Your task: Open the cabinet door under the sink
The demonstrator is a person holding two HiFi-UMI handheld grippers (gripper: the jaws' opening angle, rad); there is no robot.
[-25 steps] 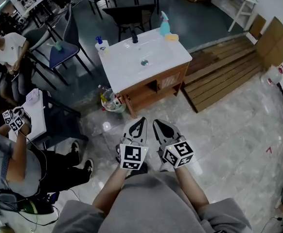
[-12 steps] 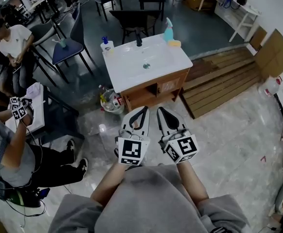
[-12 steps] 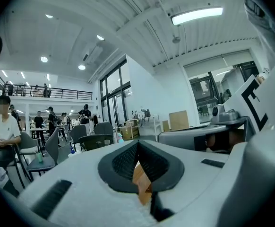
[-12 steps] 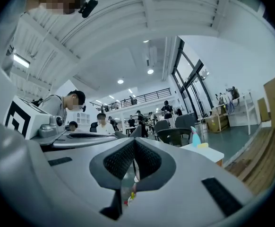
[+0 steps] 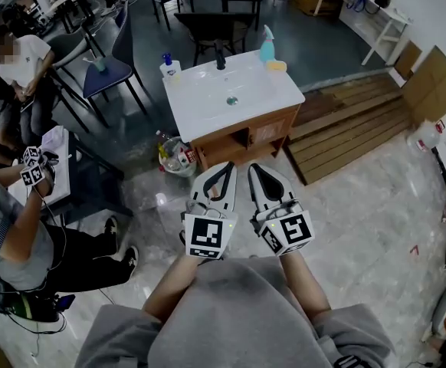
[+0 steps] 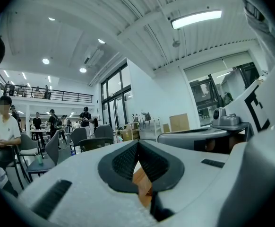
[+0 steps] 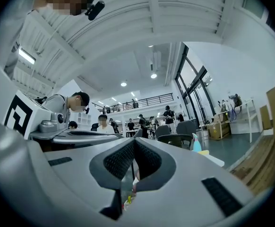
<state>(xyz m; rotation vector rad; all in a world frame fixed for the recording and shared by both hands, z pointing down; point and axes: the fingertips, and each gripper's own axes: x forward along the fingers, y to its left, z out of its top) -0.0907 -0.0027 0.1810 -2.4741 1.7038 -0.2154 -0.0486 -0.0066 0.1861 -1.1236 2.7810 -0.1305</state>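
In the head view, the sink unit stands ahead of me: a white basin top (image 5: 231,94) on a wooden cabinet (image 5: 238,138) with an open shelf and a door panel (image 5: 269,131) at its right. My left gripper (image 5: 227,167) and right gripper (image 5: 254,167) are held side by side over the floor, just short of the cabinet front and touching nothing. Both are shut and empty. In the left gripper view the left gripper's (image 6: 138,143) pads meet at the tip, with a sliver of wood showing through the gap. The right gripper (image 7: 133,141) looks the same in its own view.
A black faucet (image 5: 221,58), blue spray bottle (image 5: 265,46), yellow sponge (image 5: 276,65) and soap dispenser (image 5: 168,66) sit on the basin top. A bucket of bottles (image 5: 175,158) stands left of the cabinet, wooden planks (image 5: 353,121) lie to its right. A seated person (image 5: 12,228) is at left.
Both grippers have moved forward towards the cabinet front, and the view has shifted slightly closer to the sink. Both stay shut.
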